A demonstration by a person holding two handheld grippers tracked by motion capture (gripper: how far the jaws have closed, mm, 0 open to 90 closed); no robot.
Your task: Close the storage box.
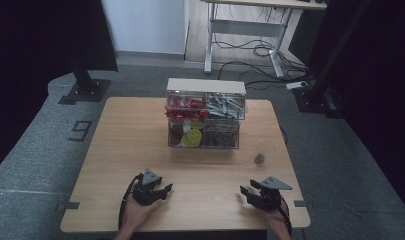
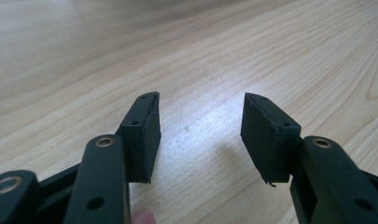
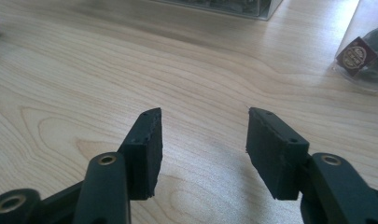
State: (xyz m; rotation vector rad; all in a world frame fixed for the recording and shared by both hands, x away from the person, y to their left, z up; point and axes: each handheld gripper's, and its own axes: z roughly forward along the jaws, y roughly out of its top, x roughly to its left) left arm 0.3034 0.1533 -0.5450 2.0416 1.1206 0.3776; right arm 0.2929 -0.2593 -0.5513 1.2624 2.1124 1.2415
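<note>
Worktop (image 1: 140,150) sitting on grey floor, bare wood in front | clear drawer box (image 1: 205,115) standing at far centre | small packet (image 1: 259,159), possibly a tea bag, lying nearest right gripper (image 1: 246,194), within reach | left gripper (image 1: 165,189) hovering low | both jaws gaping, holding nothing.

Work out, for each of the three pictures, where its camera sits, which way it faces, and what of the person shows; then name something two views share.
High view: above the near side, looking forward and down on the table and clear organiser box; both hands, left claw, right claw.
Left gripper view: on the left claw, facing bare wood; a fingertip.
Right gripper view: on the right claw, facing a small clear packet.
Shared: the packet also appears in the high view.
</note>
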